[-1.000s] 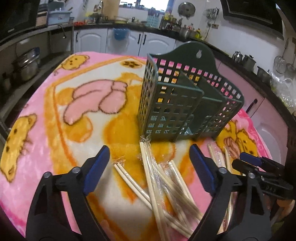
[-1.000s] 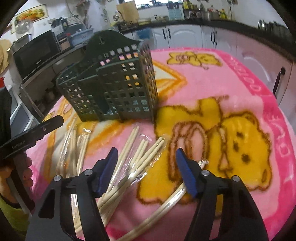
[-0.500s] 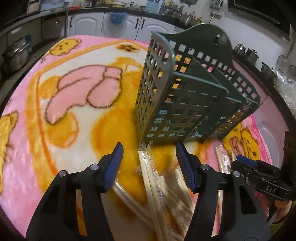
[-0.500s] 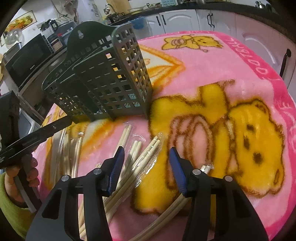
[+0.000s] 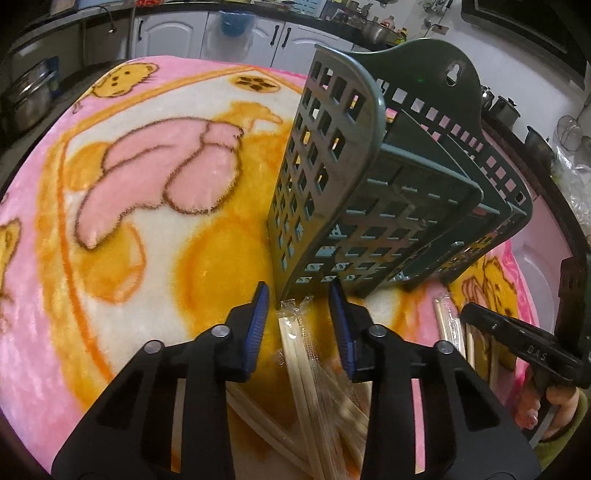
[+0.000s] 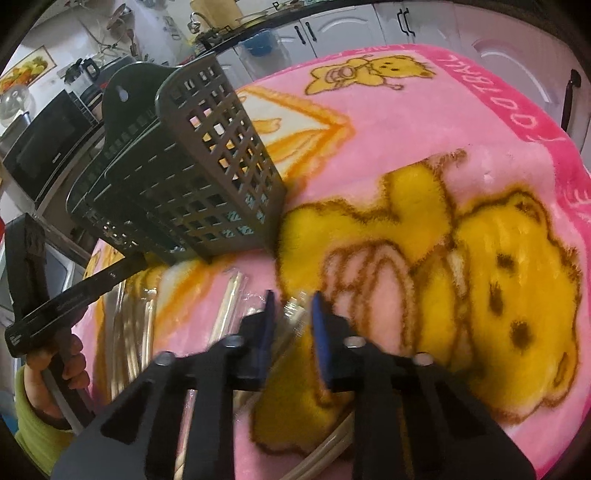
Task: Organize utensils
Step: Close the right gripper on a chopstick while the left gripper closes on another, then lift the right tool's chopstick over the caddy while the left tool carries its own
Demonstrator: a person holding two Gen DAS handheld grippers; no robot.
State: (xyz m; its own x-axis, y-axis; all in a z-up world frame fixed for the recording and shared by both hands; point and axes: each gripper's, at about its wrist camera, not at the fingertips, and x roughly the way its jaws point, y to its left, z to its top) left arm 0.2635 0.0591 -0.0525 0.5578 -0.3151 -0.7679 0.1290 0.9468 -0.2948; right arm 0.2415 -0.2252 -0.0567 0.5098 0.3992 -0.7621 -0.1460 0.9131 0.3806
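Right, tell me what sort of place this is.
Most likely a home kitchen: white cabinet doors under a dark counter, a microwave on the side counter, and steel pots. The work surface is a table under a pink cartoon blanket.

We see a dark green plastic holder standing upright on the blanket, its walls a grid of square holes, with stepped compartments in front of a taller back plate that has a keyhole hanging slot. Nothing shows inside it. In front of its base lie pale wooden chopsticks, each pair sealed in a clear wrapper, scattered flat in a loose, overlapping pile. The tip of one wrapped pair touches the holder's near corner. From the right view, more wrapped chopsticks lie just below the holder.
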